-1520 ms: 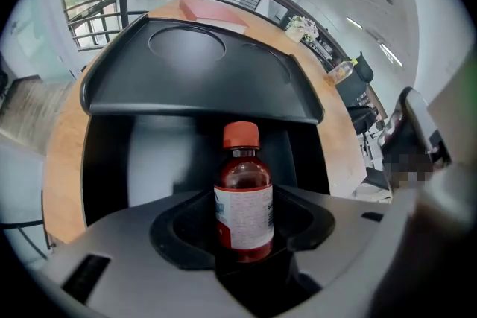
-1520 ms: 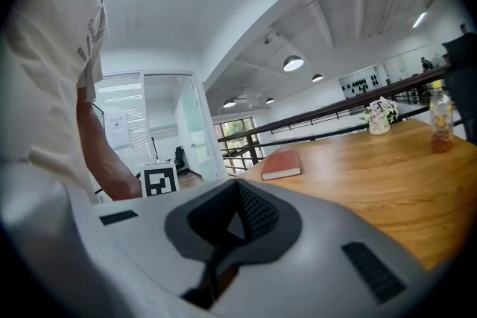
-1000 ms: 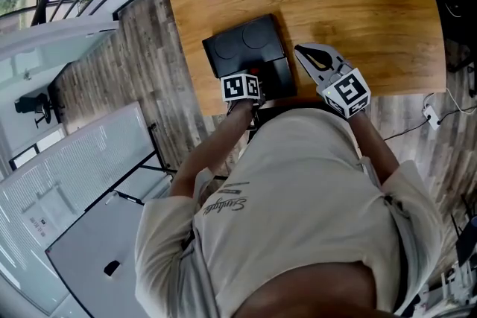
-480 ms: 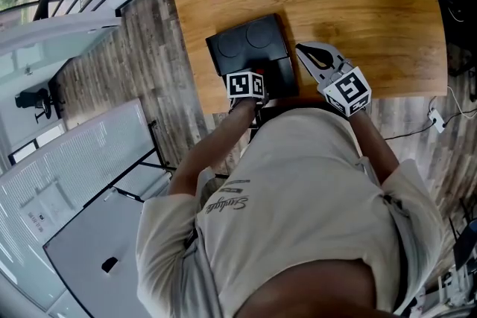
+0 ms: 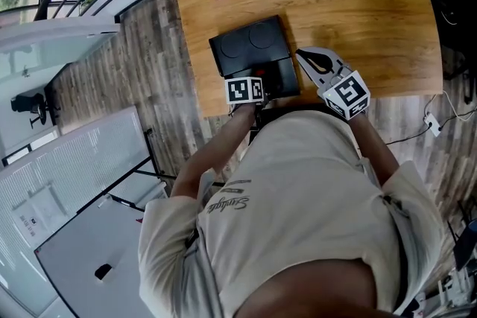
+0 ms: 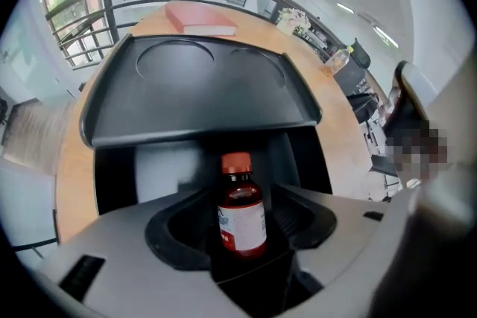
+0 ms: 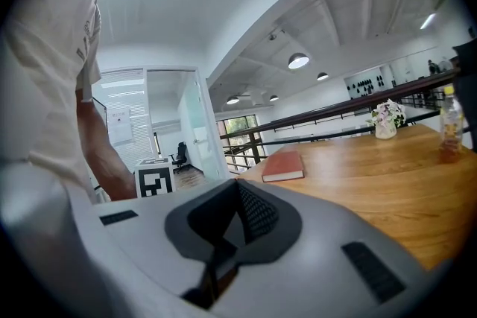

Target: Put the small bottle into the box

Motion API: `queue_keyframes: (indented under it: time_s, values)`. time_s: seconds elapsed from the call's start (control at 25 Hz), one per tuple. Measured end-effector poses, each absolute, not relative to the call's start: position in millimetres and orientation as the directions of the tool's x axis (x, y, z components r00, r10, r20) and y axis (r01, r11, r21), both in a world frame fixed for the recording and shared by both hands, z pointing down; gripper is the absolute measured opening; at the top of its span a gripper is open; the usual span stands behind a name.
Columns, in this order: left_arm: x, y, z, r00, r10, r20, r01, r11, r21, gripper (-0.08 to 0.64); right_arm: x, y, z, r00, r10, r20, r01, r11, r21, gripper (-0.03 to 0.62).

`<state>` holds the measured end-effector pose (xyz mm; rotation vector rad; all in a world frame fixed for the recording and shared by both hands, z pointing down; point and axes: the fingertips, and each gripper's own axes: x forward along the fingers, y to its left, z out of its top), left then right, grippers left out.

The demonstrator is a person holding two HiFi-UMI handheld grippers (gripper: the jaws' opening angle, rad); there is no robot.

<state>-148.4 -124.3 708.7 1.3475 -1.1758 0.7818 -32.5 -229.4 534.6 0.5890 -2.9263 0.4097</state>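
Head view: black box (image 5: 250, 45) open at counter (image 5: 350, 4) edge; left tool (image 5: 256, 80) points down into it, right tool (image 5: 307, 57) beside it.
Left gripper view: jaws just opened wide; small bottle (image 6: 241, 212) upright between them, ungripped, inside box.
Right gripper view: jaws together, empty.

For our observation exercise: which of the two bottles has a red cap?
The small brown bottle standing upright in the black box; the clear bottle far off on the wooden table shows none.

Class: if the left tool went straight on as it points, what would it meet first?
The small bottle: it stands between the left tool's jaws, which have just been opening. Beyond, probably the box.
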Motion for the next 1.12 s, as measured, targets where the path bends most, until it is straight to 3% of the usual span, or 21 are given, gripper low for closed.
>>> queue_keyframes:
  time_s: [0.32, 0.72, 1.12]
  values:
    - [-159.5, -127.8, 667.9, 0.357, -0.354, 0.864, -0.9, 0.115, 0.42, 0.242, -57.9, -207.1, 519.0, -0.905, -0.375, 0.2, -0.413, 0.887, -0.204, -0.005]
    - [-191.8, -135.2, 598.7, 0.389, -0.612, 0.688, -0.849, 0.051, 0.526, 0.037, -75.0, -193.6, 489.4, -0.884, -0.415, 0.213, -0.456, 0.865, -0.207, -0.006]
    - [-218.5, -167.2, 507.3, 0.346, -0.818, 0.459, -0.867, -0.091, 0.491, 0.028, -102.2, -208.1, 450.1, -0.908, -0.387, 0.162, -0.41, 0.901, -0.143, -0.005]
